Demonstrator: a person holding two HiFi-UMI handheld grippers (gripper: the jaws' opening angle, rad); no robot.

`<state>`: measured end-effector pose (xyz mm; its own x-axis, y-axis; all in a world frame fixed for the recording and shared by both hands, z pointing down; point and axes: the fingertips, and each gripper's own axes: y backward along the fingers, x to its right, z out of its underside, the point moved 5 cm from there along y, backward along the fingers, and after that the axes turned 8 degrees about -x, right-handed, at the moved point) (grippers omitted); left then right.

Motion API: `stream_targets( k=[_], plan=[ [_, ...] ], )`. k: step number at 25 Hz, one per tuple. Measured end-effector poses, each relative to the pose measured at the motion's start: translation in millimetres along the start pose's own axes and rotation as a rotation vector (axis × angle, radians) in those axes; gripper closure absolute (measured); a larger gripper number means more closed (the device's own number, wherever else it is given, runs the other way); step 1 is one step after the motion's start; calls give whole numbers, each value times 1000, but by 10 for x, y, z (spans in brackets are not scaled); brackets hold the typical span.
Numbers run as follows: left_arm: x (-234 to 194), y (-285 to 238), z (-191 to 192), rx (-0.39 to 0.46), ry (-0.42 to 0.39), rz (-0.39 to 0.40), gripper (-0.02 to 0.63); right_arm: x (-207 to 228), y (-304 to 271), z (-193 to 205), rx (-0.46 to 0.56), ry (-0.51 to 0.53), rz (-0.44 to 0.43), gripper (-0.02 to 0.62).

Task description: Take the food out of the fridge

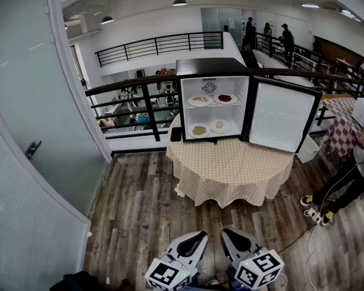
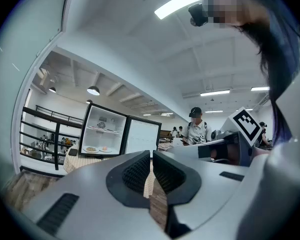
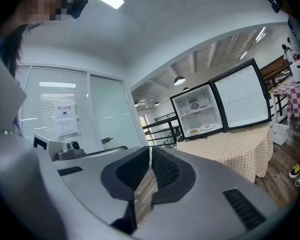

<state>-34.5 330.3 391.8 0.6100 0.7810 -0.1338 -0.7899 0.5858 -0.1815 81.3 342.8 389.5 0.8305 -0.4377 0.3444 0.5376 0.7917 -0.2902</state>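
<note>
A small black fridge (image 1: 212, 102) stands on a round table (image 1: 230, 165) with its door (image 1: 283, 117) swung open to the right. Two plates of food sit on its upper shelf (image 1: 212, 100) and two on its floor (image 1: 208, 128). Both grippers are far from it, low at the near edge of the head view. The left gripper (image 1: 200, 236) is shut with nothing in it. The right gripper (image 1: 226, 234) is shut and empty too. In the left gripper view the fridge (image 2: 101, 134) is small and distant, as is the fridge (image 3: 220, 104) in the right gripper view.
A checked cloth covers the table. A black railing (image 1: 133, 105) runs behind the fridge. A frosted glass door (image 1: 30, 132) is on the left. A person (image 1: 358, 174) stands at the right by cables (image 1: 315, 214) on the wooden floor. Wooden floor (image 1: 145, 211) lies between me and the table.
</note>
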Motion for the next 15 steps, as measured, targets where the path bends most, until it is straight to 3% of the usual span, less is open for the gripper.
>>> stream_targets(
  k=[15],
  plan=[
    [-116,-306,-57,-2,-9,48,589,273,-81,-73,44,-58,37,566]
  ],
)
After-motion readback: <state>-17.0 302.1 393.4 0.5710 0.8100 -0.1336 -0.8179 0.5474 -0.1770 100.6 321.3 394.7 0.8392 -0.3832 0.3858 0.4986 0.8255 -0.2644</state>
